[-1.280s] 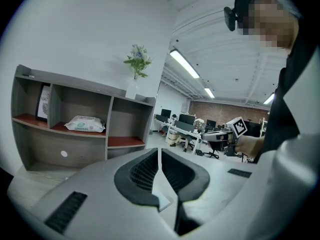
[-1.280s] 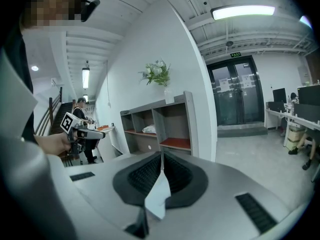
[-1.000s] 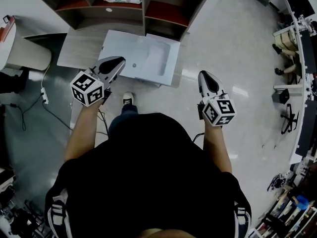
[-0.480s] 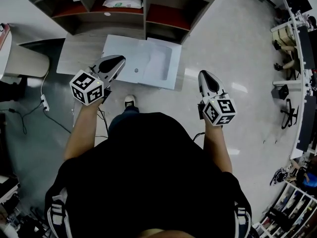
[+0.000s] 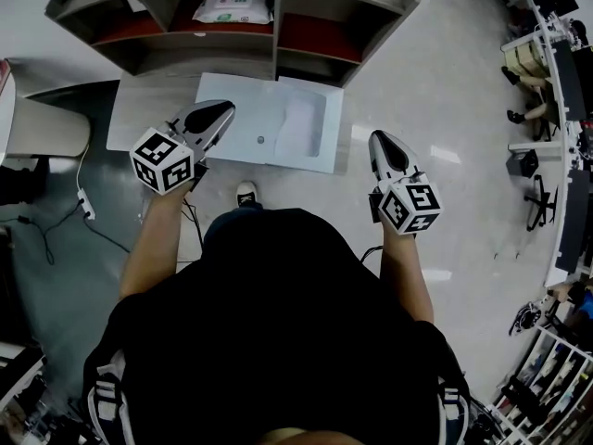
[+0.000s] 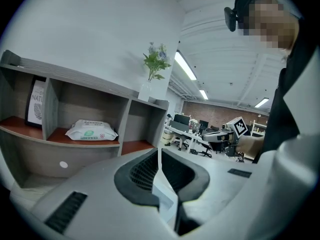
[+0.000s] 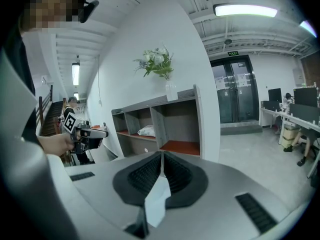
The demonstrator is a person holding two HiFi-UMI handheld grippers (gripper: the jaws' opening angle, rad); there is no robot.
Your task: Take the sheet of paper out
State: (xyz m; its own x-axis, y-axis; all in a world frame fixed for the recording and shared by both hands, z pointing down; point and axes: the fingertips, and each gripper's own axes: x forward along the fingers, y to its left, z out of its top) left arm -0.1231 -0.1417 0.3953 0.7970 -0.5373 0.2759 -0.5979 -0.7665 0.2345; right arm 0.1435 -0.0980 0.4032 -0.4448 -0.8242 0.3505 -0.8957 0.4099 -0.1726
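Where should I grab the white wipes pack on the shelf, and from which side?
Probably the wipes pack by its near long edge, coming level through the open front of the shelf: it lies flat in the middle compartment, walled above and beside. The left tool and right tool are shut; open one first.

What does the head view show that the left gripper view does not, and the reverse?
Head view only: the person's shoe and a white cable on the floor. Left gripper view only: the flower vase atop the shelf unit and a framed print in its left compartment. Both: the shelf unit, the wipes pack on it, the right gripper.
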